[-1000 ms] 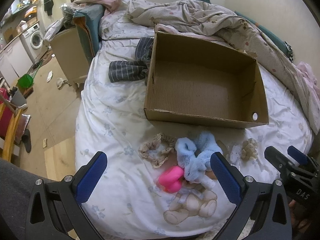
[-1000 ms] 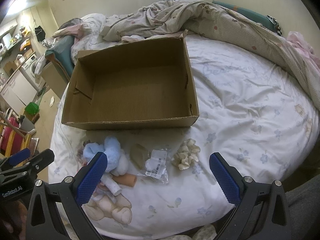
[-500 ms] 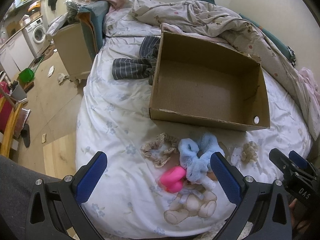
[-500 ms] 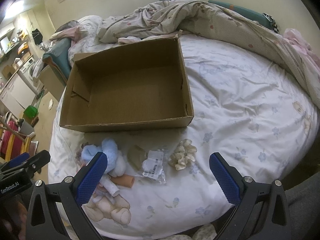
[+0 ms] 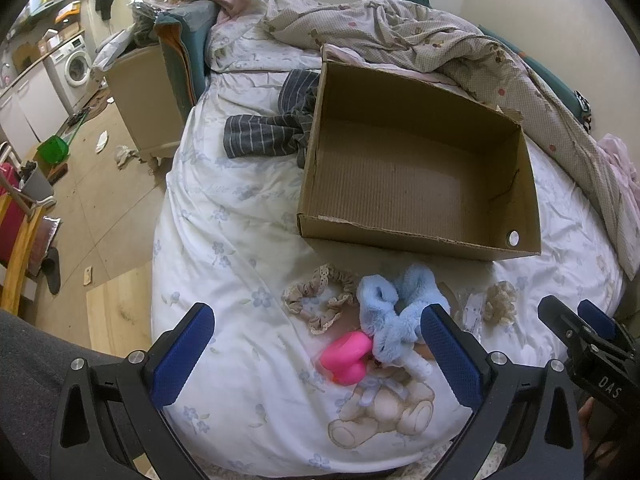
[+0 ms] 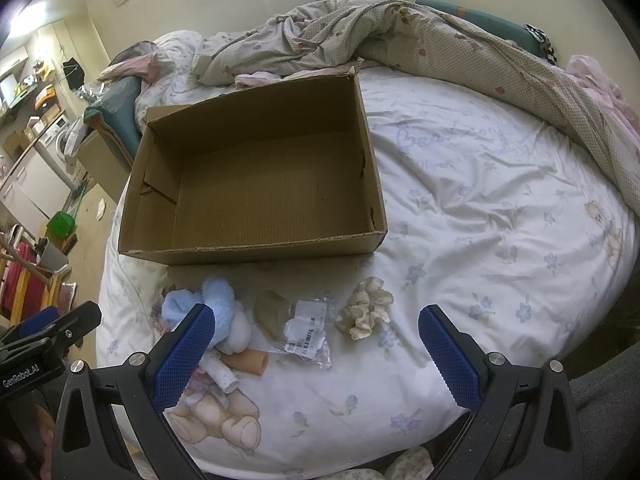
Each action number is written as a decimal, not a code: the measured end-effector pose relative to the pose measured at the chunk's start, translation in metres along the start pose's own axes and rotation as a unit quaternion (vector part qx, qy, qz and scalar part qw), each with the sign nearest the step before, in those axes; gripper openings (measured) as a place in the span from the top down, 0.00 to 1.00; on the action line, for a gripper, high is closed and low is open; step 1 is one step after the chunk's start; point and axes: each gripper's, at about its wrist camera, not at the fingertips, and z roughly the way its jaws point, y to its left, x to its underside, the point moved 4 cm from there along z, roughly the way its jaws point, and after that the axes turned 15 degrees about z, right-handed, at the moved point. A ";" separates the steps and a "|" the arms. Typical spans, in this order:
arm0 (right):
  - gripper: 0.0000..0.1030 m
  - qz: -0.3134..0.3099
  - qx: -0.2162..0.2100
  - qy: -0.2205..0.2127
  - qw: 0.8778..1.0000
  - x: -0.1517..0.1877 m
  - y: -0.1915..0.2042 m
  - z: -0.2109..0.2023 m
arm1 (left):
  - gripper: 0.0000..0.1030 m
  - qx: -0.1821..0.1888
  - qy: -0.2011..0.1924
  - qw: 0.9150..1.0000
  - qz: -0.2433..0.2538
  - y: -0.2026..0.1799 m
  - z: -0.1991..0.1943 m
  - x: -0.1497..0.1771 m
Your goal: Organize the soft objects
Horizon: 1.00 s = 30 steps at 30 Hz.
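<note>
An empty cardboard box (image 5: 416,236) (image 6: 248,250) lies on the bed. In front of it lie a beige lace scrunchie (image 5: 320,300), a fluffy blue scrunchie (image 5: 396,308) (image 6: 216,300), a pink heart-shaped soft thing (image 5: 348,358), a cream scrunchie (image 5: 498,302) (image 6: 366,306), a clear plastic packet (image 6: 308,330) and a small tan tube (image 6: 246,362). My left gripper (image 5: 316,356) is open above the bed's near edge, with the pink thing between its fingers. My right gripper (image 6: 316,354) is open, just short of the packet.
A rumpled quilt (image 6: 400,40) lies behind the box. A striped dark garment (image 5: 268,132) lies left of it. The bed edge drops to the floor (image 5: 100,208) on the left, with a bedside cabinet (image 5: 140,96). The sheet to the right (image 6: 500,208) is bare.
Both grippers have moved a little forward and lower toward the pile of soft things; the box and pile look larger. Nothing was picked up.
</note>
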 end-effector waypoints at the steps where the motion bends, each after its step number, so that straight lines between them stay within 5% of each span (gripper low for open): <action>1: 0.00 -0.001 0.000 0.000 1.000 0.000 0.000 0.000 | 0.00 0.000 0.000 1.000 0.000 0.000 0.000 0.000; 8: 0.00 0.000 -0.004 0.003 1.000 -0.002 0.004 -0.006 | 0.00 0.015 0.012 1.000 0.003 0.002 -0.001 -0.006; 14: 0.00 0.017 -0.037 0.038 0.998 -0.031 0.008 -0.012 | 0.00 0.007 0.024 1.000 -0.010 0.020 -0.007 -0.025; 20: 0.00 -0.008 -0.019 0.083 0.996 -0.052 0.005 0.011 | 0.00 0.008 0.056 0.998 -0.037 0.043 0.012 -0.037; 30: 0.00 0.055 0.003 0.139 0.989 -0.037 -0.034 0.060 | 0.36 0.053 0.195 0.978 -0.057 0.038 0.106 -0.006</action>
